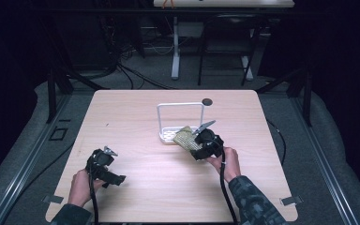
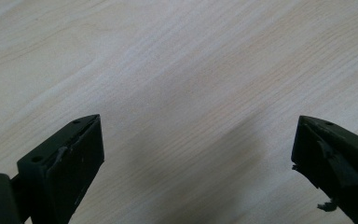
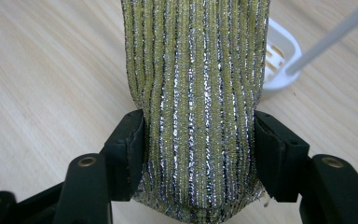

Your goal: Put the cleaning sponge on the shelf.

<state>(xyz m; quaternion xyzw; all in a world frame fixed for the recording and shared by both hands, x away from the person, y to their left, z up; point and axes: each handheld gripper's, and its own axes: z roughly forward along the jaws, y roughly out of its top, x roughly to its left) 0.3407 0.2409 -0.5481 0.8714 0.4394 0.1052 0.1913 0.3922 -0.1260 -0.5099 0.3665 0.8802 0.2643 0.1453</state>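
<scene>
A yellow-green scrubbing sponge with silver threads (image 3: 196, 107) is clamped between the two black jaws of my right gripper (image 3: 198, 149). In the high view that gripper (image 1: 198, 143) holds the sponge (image 1: 183, 138) just above the table, at the front edge of a white rack (image 1: 168, 134) with a tall wire handle (image 1: 180, 105). My left gripper (image 1: 113, 180) rests low over the table's front left part, held in a hand. In its own view the left gripper (image 2: 196, 154) has its jaws spread wide over bare wood, nothing between them.
A light wooden table (image 1: 136, 117) carries everything. A small dark round spot (image 1: 207, 101) lies near its far edge, behind the rack. Cables trail from both grippers toward the front edge. Dark floor, table legs and cables lie beyond.
</scene>
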